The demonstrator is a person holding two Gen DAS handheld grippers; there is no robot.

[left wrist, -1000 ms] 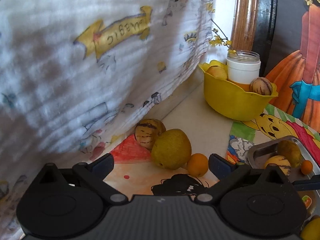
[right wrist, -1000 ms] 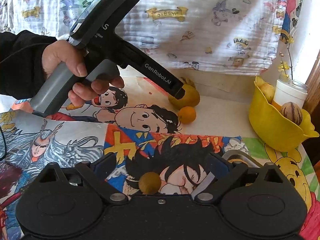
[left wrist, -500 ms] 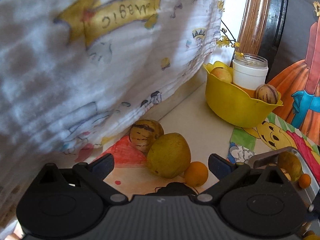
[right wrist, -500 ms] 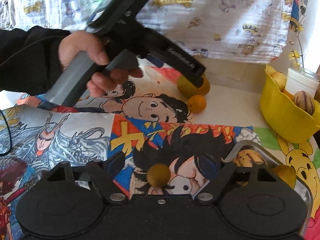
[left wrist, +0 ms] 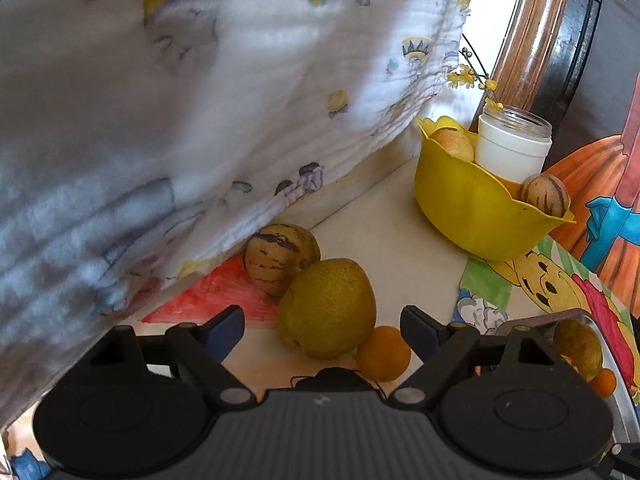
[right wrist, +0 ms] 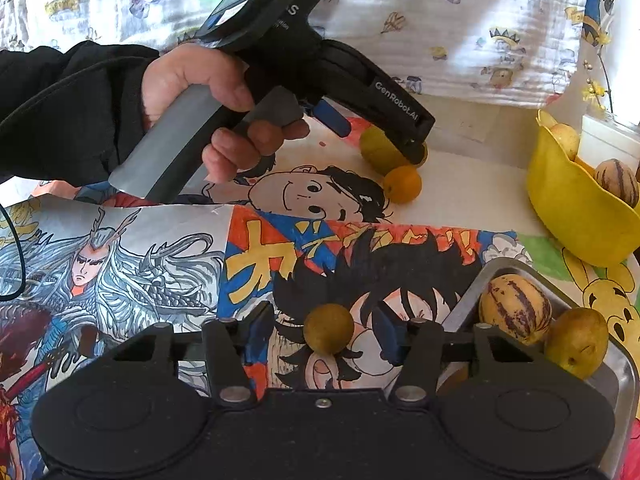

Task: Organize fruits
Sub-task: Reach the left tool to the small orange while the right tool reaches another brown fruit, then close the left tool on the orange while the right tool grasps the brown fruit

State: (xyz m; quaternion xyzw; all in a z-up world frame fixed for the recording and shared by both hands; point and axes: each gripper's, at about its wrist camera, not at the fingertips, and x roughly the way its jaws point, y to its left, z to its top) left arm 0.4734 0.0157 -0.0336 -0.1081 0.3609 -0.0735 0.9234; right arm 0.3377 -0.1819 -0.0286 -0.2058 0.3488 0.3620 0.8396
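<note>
Both grippers closing on loose fruit for the tray

The left gripper (left wrist: pixel 322 330) straddles the large pear (left wrist: pixel 326 308) near the table's back edge, jaws closing but pads not yet touching (a striped melon (left wrist: pixel 280 258) and a small orange (left wrist: pixel 384 354) crowd it). The right gripper (right wrist: pixel 326 330) narrows on a small brown fruit (right wrist: pixel 329 329) near the front edge, gaps remaining, likely bound for the metal tray (right wrist: pixel 624 376) at the right edge.

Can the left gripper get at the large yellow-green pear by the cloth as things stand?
Probably yes: the left gripper is closing around the large yellow-green pear, nothing blocking, though the small orange touches it.
</note>
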